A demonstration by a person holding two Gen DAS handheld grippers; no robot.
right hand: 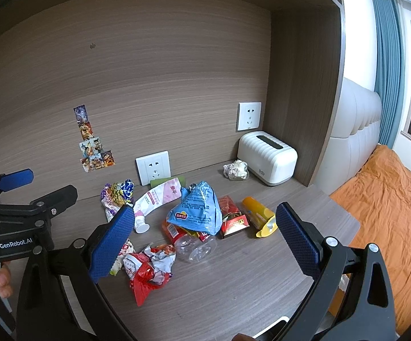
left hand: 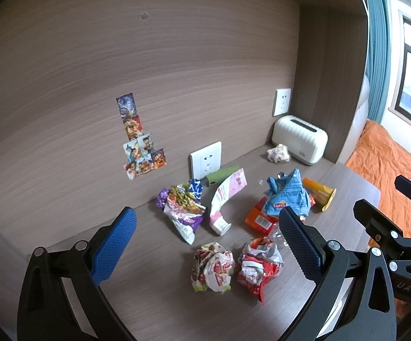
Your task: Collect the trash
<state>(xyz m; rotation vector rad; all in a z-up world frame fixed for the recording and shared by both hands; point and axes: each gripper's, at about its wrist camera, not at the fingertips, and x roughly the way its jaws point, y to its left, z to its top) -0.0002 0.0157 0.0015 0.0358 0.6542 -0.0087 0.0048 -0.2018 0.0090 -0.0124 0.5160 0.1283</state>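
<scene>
Trash, loose lot, spread over the desk (right hand: pixel 233 278) before the back panel.

- Red wrapper (right hand: pixel 148 270), nearest: crumpled foil, light, springy. I would pinch the bunched middle.
- Crumpled packet (left hand: pixel 212 267), left of the red wrapper and almost touching it: same handling.
- Purple bag (left hand: pixel 181 210), far left: thin, slippery film; take a fold, not a flat face.
- Tube (right hand: pixel 157 201), pink and white, cap toward me: soft body, firmer at the cap end.
- Blue bag (right hand: pixel 198 213), centre: puffed, very light, lying on an orange pack and a clear bottle (right hand: pixel 195 245). The bottle looks thin and slick and may roll; grip across its body.
- Red box (right hand: pixel 232 220) and yellow tube (right hand: pixel 258 217), right of the blue bag: stiffer, easiest holds.
- Paper wad (right hand: pixel 235 170), far right, just beside the white box (right hand: pixel 268 157): soft, weightless.

Left gripper (left hand: pixel 205 234): spread wide, nothing between the pads, clear of the desk, above the near pieces.

Right gripper (right hand: pixel 205 241): likewise wide and empty, touching nothing.
</scene>
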